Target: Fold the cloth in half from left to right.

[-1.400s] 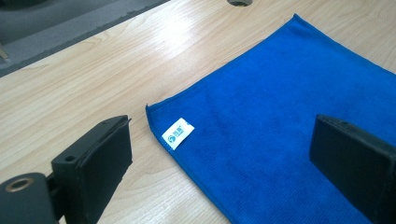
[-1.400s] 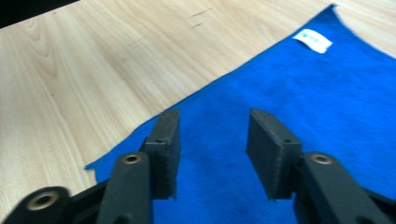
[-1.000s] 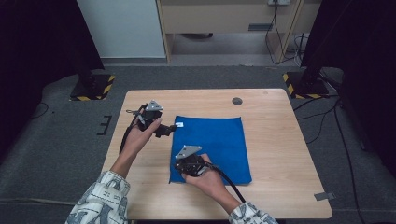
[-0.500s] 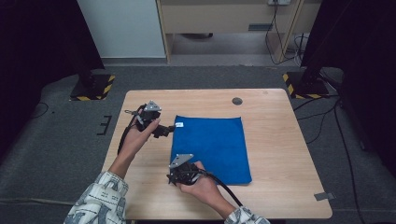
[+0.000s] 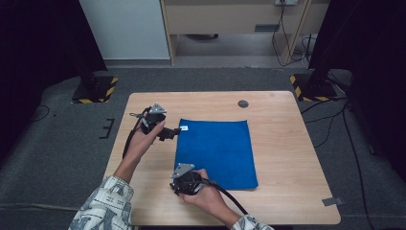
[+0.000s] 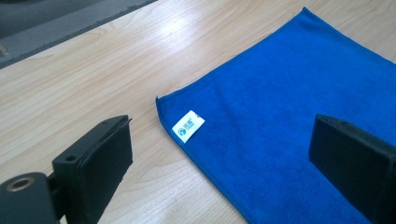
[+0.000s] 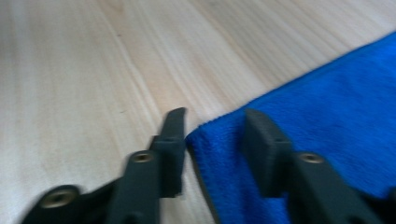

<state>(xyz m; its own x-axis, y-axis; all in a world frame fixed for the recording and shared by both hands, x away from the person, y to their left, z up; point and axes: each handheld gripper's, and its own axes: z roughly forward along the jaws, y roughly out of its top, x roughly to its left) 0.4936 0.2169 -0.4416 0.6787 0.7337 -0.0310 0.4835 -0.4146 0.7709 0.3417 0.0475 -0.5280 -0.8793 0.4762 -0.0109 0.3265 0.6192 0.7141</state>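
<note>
Right gripper view: right gripper (image 7: 212, 140), just been opening, released, straddles cloth (image 7: 327, 121) corner; we risk pinching bench (image 7: 93, 70), missing fabric. Left gripper (image 6: 219, 154) released over cloth's labelled corner.

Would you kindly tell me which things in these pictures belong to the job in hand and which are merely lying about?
In the job:
blue cloth
left gripper, open at the cloth's labelled corner
right gripper, jaws astride the cloth's near corner

Lying about:
dark round disc set in the table
grey tape strip
</note>
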